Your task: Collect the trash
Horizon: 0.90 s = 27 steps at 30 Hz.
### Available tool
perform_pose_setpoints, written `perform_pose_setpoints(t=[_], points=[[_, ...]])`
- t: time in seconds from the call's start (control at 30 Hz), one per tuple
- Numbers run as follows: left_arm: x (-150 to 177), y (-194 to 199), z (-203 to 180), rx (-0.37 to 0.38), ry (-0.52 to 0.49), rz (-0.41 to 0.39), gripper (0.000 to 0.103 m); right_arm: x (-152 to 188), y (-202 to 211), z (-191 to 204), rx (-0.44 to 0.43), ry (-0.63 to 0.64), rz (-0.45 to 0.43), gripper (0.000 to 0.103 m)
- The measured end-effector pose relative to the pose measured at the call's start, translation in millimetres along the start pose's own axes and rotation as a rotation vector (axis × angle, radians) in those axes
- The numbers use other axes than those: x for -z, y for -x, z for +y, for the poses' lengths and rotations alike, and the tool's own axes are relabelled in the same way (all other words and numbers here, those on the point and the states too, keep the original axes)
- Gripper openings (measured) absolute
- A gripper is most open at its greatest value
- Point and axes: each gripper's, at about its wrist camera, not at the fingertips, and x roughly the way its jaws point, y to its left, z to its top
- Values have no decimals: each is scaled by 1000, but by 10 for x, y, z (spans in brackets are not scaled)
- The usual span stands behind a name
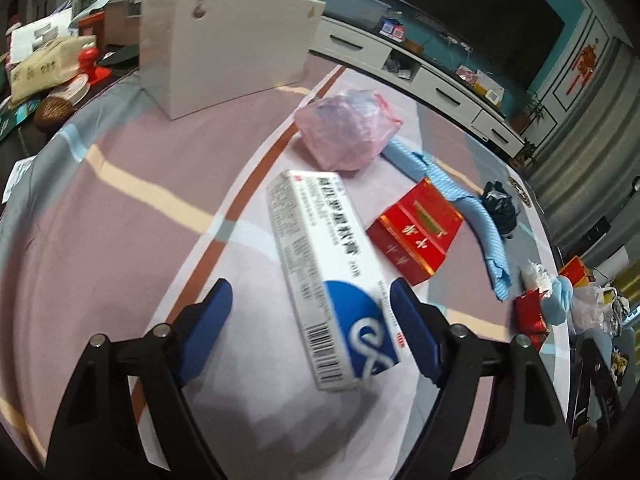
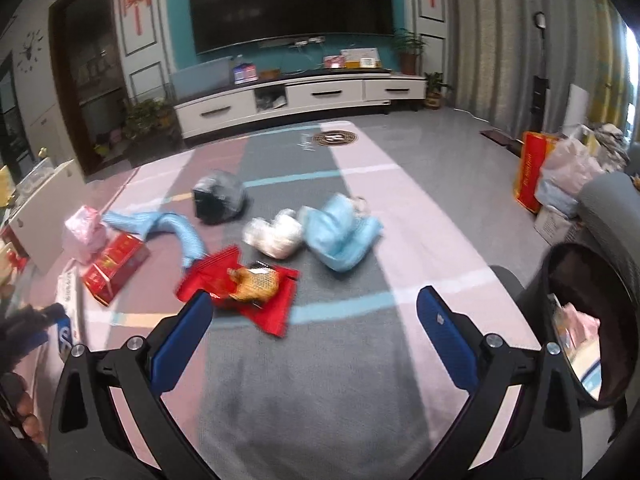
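Trash lies scattered on the rug [image 2: 312, 380]: a white medicine box [image 1: 328, 276] sits between the left gripper's [image 1: 310, 328] spread fingers, its near end blurred. The right gripper [image 2: 316, 334], fingers apart, hovers just behind a red wrapper [image 2: 244, 284]. A dark bin [image 2: 584, 320], partly cut off, stands right of it.

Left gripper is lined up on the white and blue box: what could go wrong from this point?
1. The left gripper is open around the white and blue box, which lies skewed between the fingers; closing could twist it out.
2. The red box lies close beside it, so the right-hand finger might nudge it.
3. The bin stands by the right gripper, so carrying across could mean crowding.
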Motion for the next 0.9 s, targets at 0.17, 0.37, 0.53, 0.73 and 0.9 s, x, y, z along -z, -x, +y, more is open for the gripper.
perform_pose_setpoints(t=[0.17,0.37,0.53,0.73,0.9], points=[[46,-74,-93,-12,-29,-8,82,-127,-253,391,-18,119,27,100],[84,-144,-200,-63,-101,-37,81,-85,-572,665,8,198,74,94],[104,-153,-223,-75,-109,-61,56,-9,-653,638,0,163,106,89],[110,-132,-144,-43,-59,-64,22,8,-635,606,10,167,112,84],[172,-121,-186,44,-48,-47,22,19,-634,561,4,151,117,84]])
